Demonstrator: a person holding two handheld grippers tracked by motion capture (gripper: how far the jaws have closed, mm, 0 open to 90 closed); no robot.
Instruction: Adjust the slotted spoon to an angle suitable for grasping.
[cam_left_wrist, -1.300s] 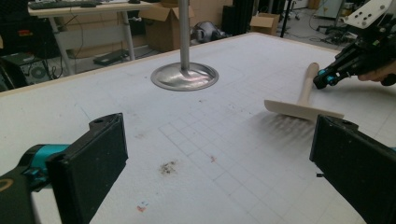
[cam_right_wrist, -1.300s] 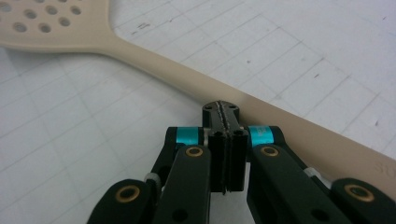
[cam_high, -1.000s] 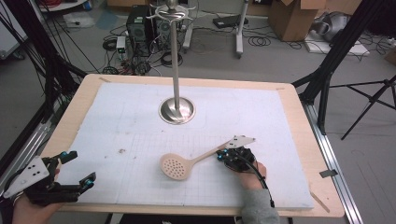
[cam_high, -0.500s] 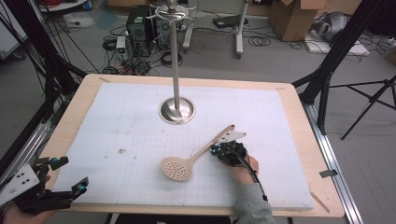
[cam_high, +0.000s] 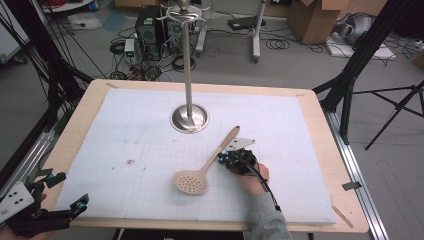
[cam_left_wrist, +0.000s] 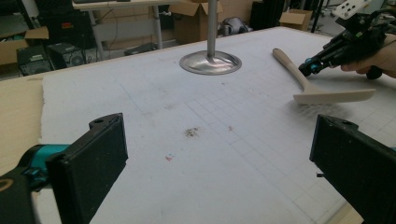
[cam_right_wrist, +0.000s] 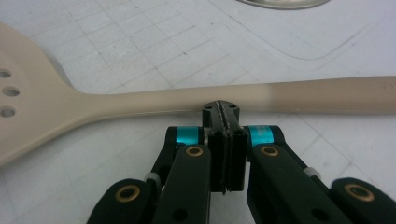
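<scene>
With the right hand-held gripper (cam_right_wrist: 223, 108) closed empty, tips apparently touching the slotted spoon (cam_high: 206, 167) handle just in front of the stand base (cam_high: 189, 119), nudge slowly and squarely.

Lab or robotics workshop, not a home. Wooden counter (cam_high: 320, 165) topped with a white gridded mat (cam_high: 280, 125), boxed in by a black metal frame (cam_high: 55, 75) with rails along both sides. Bare grey floor behind it, covered in loose cables (cam_high: 280, 45). A PC tower (cam_high: 149, 27) sits on the floor at far left of the counter. Cardboard boxes (cam_high: 312, 17) stacked at far right, more boxes and a desk visible in the left gripper view. Black tripod legs (cam_high: 395, 112) stand to the right of the counter.
</scene>
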